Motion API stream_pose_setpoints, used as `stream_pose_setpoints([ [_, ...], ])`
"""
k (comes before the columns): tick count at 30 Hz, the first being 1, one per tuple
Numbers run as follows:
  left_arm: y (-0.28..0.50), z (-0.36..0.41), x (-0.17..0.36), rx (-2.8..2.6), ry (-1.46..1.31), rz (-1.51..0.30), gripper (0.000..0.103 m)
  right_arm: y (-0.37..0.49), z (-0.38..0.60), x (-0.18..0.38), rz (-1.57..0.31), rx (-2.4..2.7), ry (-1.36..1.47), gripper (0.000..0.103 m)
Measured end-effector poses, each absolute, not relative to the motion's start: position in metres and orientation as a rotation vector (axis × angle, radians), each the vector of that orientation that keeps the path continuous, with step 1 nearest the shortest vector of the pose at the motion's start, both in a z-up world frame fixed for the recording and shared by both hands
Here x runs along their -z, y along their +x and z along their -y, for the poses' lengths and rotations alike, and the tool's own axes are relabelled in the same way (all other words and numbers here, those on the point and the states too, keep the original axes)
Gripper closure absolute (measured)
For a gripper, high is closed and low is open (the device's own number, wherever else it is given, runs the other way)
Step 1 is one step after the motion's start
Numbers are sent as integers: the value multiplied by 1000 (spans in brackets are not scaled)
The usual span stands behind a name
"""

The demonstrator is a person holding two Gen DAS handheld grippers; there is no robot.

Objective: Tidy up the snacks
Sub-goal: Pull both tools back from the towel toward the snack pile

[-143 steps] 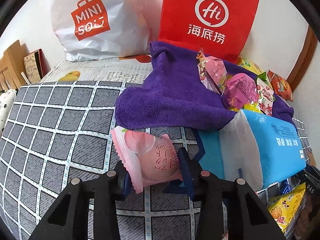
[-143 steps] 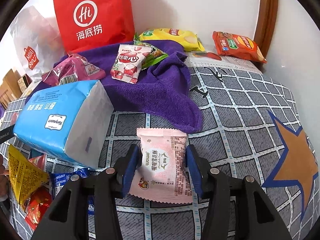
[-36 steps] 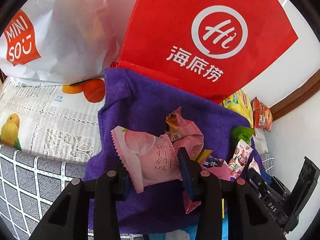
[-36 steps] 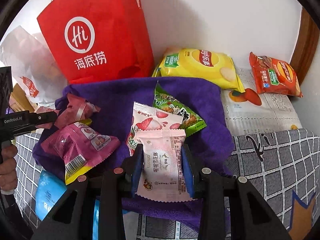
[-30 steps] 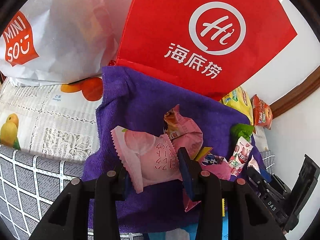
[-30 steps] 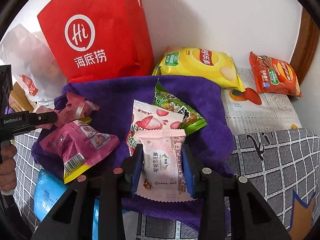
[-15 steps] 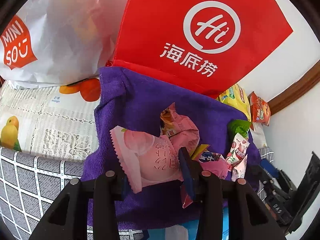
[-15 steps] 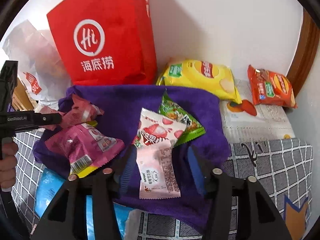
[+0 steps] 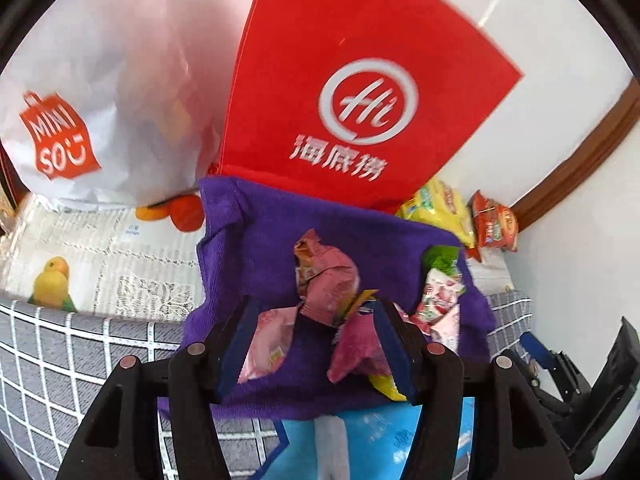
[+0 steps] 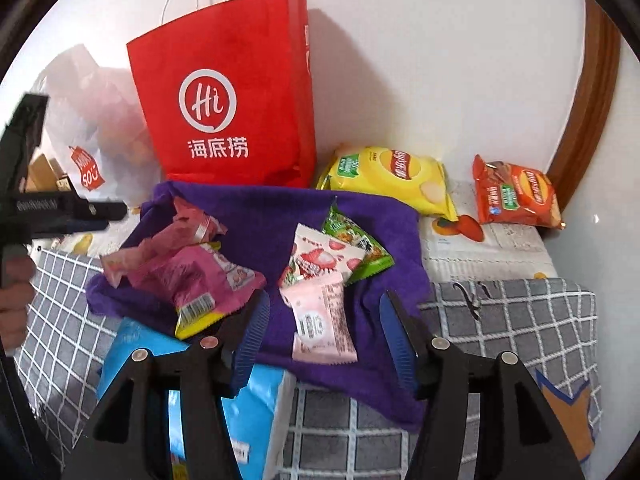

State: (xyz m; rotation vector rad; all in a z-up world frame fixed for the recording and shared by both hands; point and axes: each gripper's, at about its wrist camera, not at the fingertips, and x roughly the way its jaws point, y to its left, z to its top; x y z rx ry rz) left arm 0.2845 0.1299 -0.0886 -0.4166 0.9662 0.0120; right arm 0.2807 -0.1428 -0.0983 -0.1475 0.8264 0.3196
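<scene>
Crowded purple towel (image 10: 256,216); red bag (image 10: 224,112) behind, bare checked cover (image 10: 520,320) rightward.

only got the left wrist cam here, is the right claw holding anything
Observer: No. The right claw is open; its jaws have just been opening. A pale pink packet lies flat on the purple cloth between the fingers, and neither pad presses on it.
Operator: ok and the big chip bags at the back, mine cuts them off, how many
Observer: Two. A yellow bag lies just behind the cloth's far edge, and an orange-red bag lies apart from it, nearer the wooden trim.
</scene>
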Motion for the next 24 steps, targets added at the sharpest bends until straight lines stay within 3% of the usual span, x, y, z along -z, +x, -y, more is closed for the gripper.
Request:
stream_pose_setpoints([
  [11,223,-98,74,41,-319,-967,44,227,164,85,-820,-271,-89,42],
  [24,153,-109,106,-11,-318,-967,44,153,154,107,-859,-331,-133,42],
])
